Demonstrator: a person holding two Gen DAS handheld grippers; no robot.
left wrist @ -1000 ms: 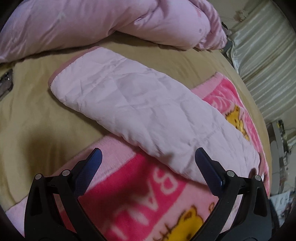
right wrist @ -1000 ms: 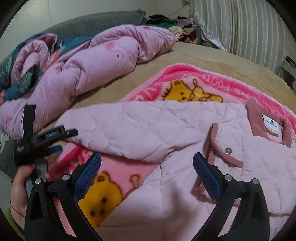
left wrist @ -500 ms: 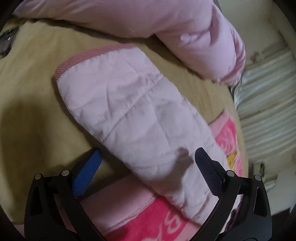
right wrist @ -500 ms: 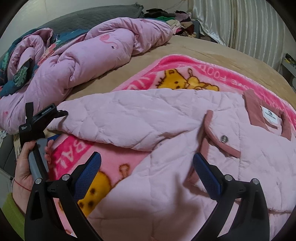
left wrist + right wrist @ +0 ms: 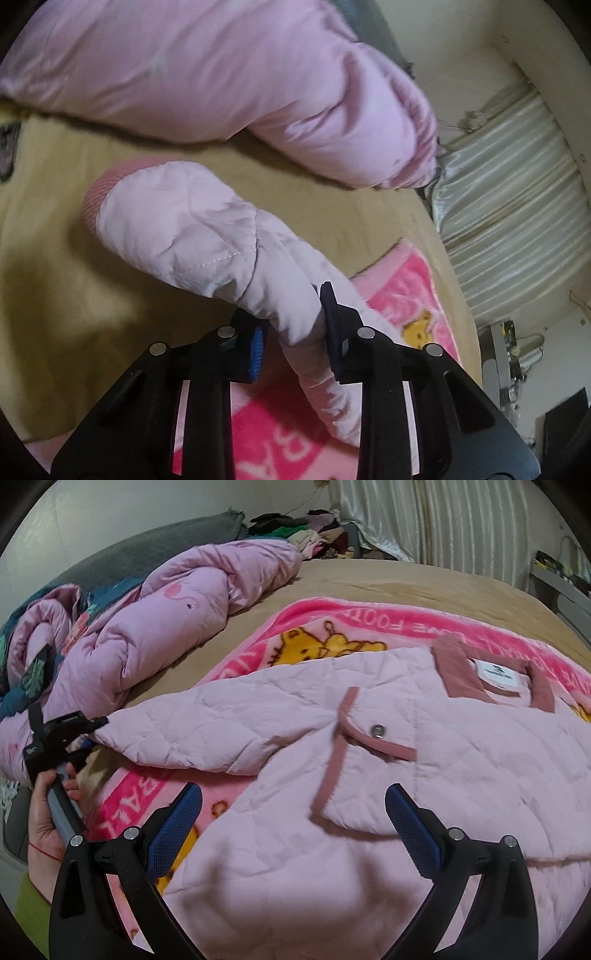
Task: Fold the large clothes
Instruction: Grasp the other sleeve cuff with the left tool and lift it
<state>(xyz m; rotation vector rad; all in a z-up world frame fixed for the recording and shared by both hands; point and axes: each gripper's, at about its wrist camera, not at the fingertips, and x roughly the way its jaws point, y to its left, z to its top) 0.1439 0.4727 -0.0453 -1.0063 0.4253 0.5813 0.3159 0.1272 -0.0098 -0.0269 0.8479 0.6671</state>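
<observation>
The jacket sleeve (image 5: pixel 207 236) is clamped by the left gripper (image 5: pixel 295 336), whose jaws have just been closing. The right gripper (image 5: pixel 293 827) is held spread (apparently untouched) above the jacket (image 5: pixel 424 782).

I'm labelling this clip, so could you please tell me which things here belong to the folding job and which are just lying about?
Job:
- pink jacket
- its sleeve, pinched by the left hand-held gripper
- right hand-held gripper, open

Lying about:
- pink duvet
- cartoon blanket
- clothes pile
</observation>
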